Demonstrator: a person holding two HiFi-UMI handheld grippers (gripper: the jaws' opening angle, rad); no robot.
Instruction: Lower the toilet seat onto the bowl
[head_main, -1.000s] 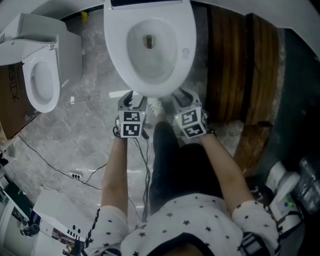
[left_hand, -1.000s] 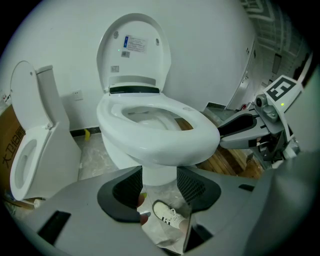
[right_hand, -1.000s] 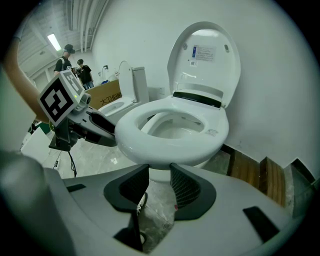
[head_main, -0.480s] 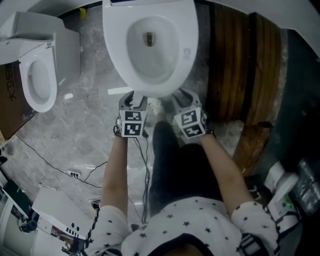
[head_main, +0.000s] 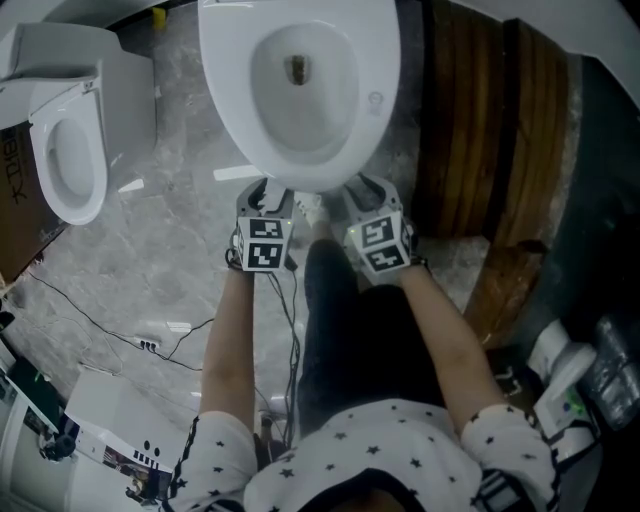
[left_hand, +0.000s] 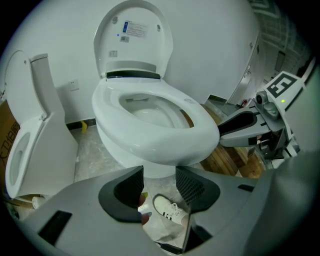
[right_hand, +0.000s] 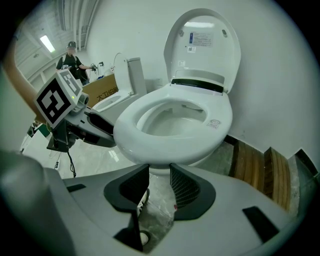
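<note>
Both open: left gripper (left_hand: 159, 174), right gripper (right_hand: 159, 171), empty.

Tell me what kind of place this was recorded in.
Likely a test or workshop space, not a lived-in bathroom: a toilet stands near a second toilet, a cardboard box sits beside that one, and loose cables trail over the floor.

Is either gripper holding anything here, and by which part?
Nothing is held: the left gripper and right gripper jaws stand apart, empty, in front of the toilet seat.
</note>
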